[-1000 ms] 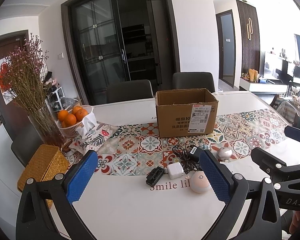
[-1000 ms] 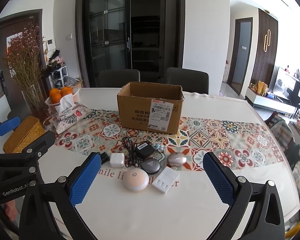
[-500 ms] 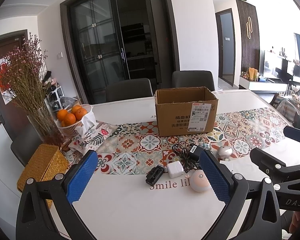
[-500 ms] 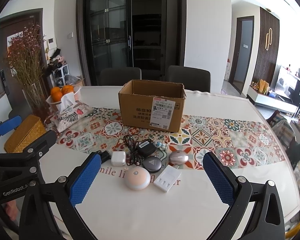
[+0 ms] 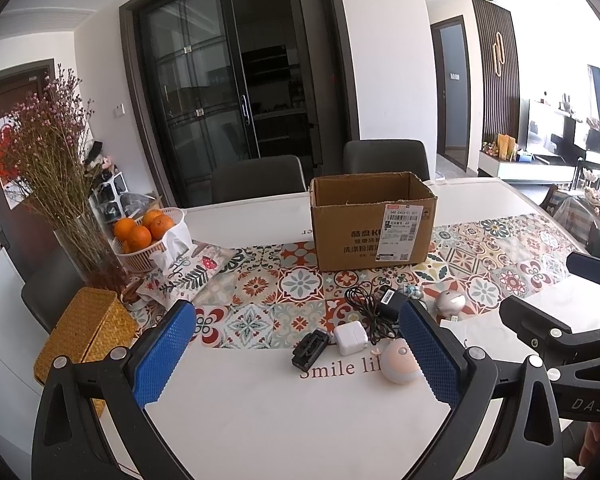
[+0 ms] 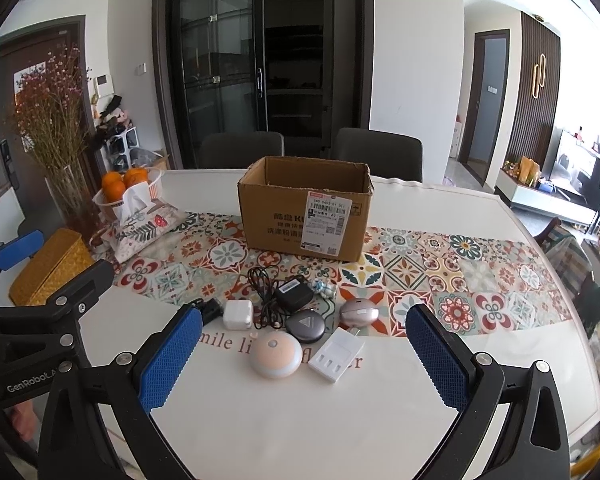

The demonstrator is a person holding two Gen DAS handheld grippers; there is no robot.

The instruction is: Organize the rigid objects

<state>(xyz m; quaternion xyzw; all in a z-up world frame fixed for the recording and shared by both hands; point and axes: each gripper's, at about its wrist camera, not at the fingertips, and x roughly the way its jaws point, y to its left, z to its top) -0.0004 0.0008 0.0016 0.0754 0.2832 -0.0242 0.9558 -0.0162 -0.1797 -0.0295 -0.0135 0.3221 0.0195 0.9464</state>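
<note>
Both my grippers, left (image 5: 298, 354) and right (image 6: 304, 358), jaws wide, empty. Peach dome light (image 6: 275, 354) on counter (image 6: 284, 424) before cardboard box (image 6: 304, 214); looks light, smooth, slippery; I'd grip its sides.

You see a brown box (image 6: 305, 208), a white worktop (image 6: 300, 420) with a flowery tiled runner (image 6: 440, 280), orange fruit (image 5: 144, 226), and blue bumpy pads (image 6: 171, 354) at 7 o'clock.

From the left wrist, a blue finger (image 5: 428, 354) covers part of the round peach light (image 5: 398, 361). The cardboard box (image 6: 306, 210) hides its inside. Its label (image 6: 327, 218) print is too small to read.
</note>
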